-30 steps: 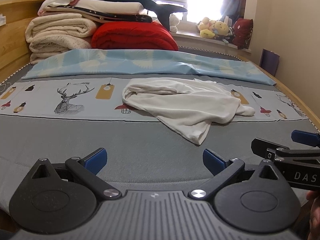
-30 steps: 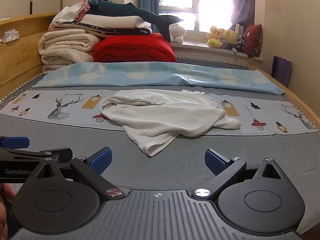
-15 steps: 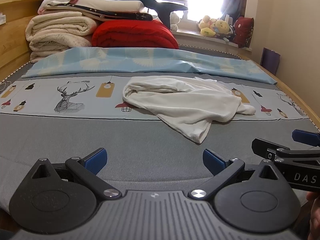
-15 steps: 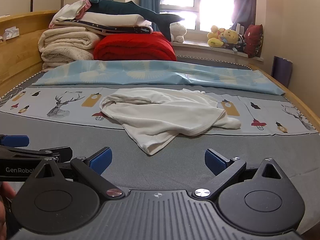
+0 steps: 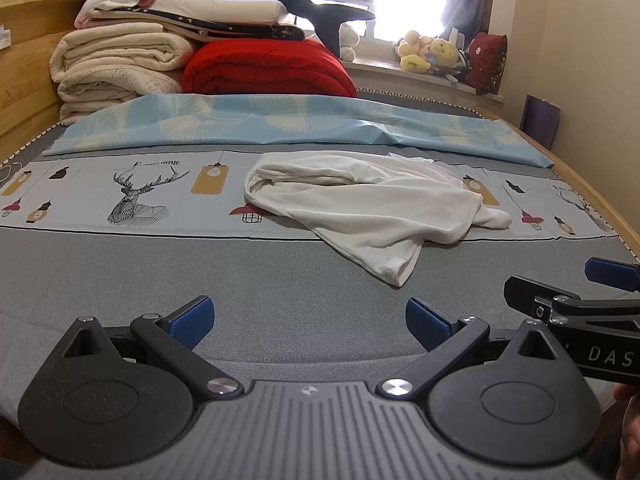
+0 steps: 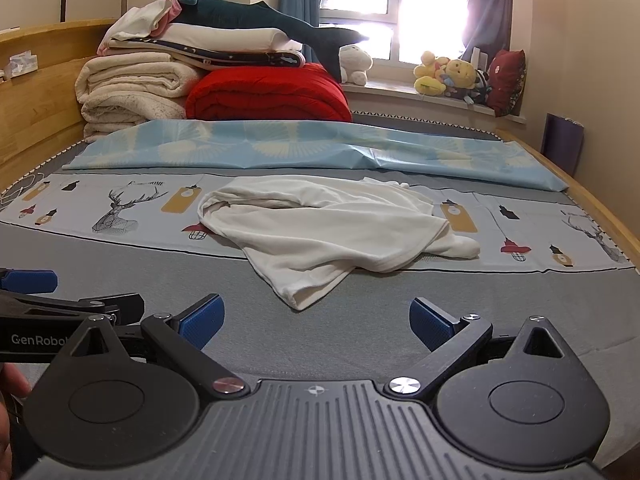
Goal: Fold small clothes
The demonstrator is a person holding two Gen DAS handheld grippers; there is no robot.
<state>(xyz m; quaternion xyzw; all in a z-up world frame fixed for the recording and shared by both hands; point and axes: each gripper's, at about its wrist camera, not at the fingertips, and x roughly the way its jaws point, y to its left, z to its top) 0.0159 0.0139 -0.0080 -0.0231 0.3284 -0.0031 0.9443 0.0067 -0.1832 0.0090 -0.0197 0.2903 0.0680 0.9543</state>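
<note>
A crumpled white garment lies ahead of both hand-held grippers, left and right, jaws apart, on the grey bed.

Ahead of you the garment lies crumpled on the bed, across the near edge of the printed sheet. Your left gripper and right gripper sit side by side before it, apart from it. Behind it lies a folded sheet, then stacked blankets, with plush toys on the sill to the right.
</note>
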